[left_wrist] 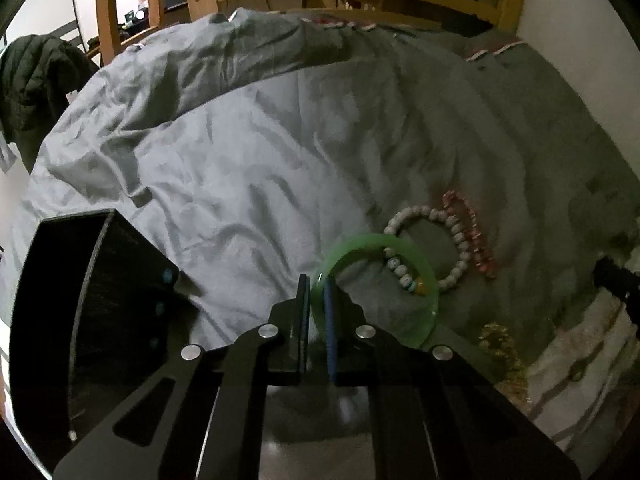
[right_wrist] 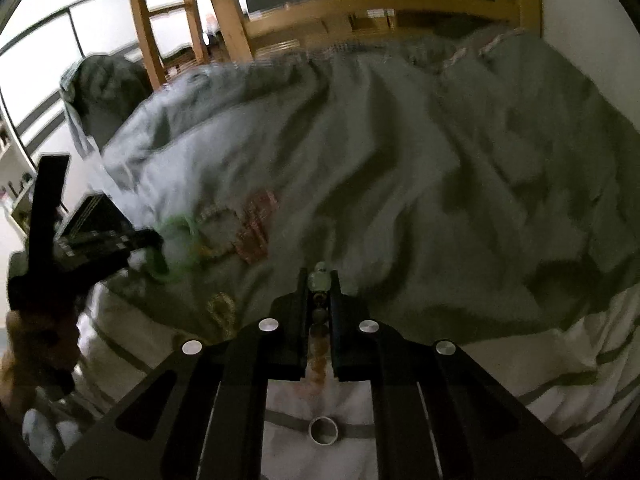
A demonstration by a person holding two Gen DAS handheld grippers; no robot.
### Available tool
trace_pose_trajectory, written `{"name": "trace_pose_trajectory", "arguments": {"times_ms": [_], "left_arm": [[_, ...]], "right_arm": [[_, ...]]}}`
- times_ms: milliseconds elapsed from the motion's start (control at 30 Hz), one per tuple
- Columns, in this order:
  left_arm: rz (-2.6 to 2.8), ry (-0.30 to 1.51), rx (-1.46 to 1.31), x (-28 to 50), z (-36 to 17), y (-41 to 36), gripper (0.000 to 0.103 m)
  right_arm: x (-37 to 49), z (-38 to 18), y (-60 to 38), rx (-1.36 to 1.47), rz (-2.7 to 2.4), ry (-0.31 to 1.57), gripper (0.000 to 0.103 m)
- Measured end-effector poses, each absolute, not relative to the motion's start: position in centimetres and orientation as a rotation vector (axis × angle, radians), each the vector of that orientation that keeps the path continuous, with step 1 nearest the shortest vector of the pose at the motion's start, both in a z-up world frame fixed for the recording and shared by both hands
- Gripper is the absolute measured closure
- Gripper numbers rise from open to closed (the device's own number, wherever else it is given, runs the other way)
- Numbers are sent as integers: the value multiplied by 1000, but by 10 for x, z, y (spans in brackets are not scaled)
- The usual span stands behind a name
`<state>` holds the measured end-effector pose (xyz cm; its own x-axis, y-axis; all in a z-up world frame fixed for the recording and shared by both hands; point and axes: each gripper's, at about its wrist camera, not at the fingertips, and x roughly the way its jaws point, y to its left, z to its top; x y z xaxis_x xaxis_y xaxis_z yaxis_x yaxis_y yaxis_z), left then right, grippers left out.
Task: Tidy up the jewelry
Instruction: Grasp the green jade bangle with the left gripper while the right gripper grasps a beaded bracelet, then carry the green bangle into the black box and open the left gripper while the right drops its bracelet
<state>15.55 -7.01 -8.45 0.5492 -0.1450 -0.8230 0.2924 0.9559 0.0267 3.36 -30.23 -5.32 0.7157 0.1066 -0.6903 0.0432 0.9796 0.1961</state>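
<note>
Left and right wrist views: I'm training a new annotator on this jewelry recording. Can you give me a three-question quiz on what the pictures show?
1. True or false: the left gripper is shut on the green bangle.
2. What does the right gripper hold? A) a silver ring B) a string of beads C) nothing
3. Which bracelet overlaps the green bangle on the grey duvet: the white beaded one or the pink one?

Key
1. True: its jaws pinch the bangle's rim.
2. B: a string of beads runs between its closed jaws.
3. The white beaded one; the pink bracelet lies beyond it.
</note>
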Motion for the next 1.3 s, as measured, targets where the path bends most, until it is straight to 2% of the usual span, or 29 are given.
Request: {"name": "trace_pose_trajectory", "arguments": {"times_ms": [233, 267, 300, 533, 667, 733, 767, 800, 867, 900, 967, 1033, 1067, 1100, 1167, 1300], "left_arm": [[-285, 899, 175, 142, -60, -73, 96], [-288, 899, 174, 141, -60, -72, 97], [-288, 899, 171, 141, -59, -72, 103], [-294, 857, 143, 130, -37, -63, 103], [-304, 907, 122, 131, -49, -58, 102], [-280, 921, 130, 134, -58, -59, 97], [-279, 931, 146, 137, -65, -62, 80], [-276, 934, 159, 141, -71, -66, 51], [-264, 894, 186, 145, -77, -74, 29], [-248, 877, 205, 147, -80, -78, 29], [-227, 892, 233, 153, -89, -83, 30], [-220, 962, 241, 161, -105, -82, 68], [-212, 990, 242, 163, -111, -80, 83], [-223, 997, 228, 164, -113, -78, 90], [-245, 994, 205, 164, -109, -75, 94], [-266, 978, 175, 160, -97, -72, 96]], "right_arm": [[32, -46, -306, 225, 34, 731, 94], [32, -46, -307, 227, 36, 728, 94], [32, -45, -306, 229, 41, 726, 94], [23, -35, -306, 270, 88, 691, 94], [19, -35, -306, 275, 75, 692, 94], [18, -35, -304, 269, 75, 694, 94], [17, -35, -302, 264, 80, 695, 94], [17, -35, -301, 258, 81, 696, 94], [17, -36, -298, 243, 82, 697, 94], [18, -36, -297, 238, 83, 699, 94], [18, -37, -298, 240, 82, 701, 94], [19, -38, -299, 244, 79, 702, 94], [20, -39, -299, 246, 79, 704, 94], [21, -39, -298, 246, 80, 705, 94], [21, -39, -298, 242, 83, 706, 94], [20, -38, -297, 235, 88, 699, 94]]}}
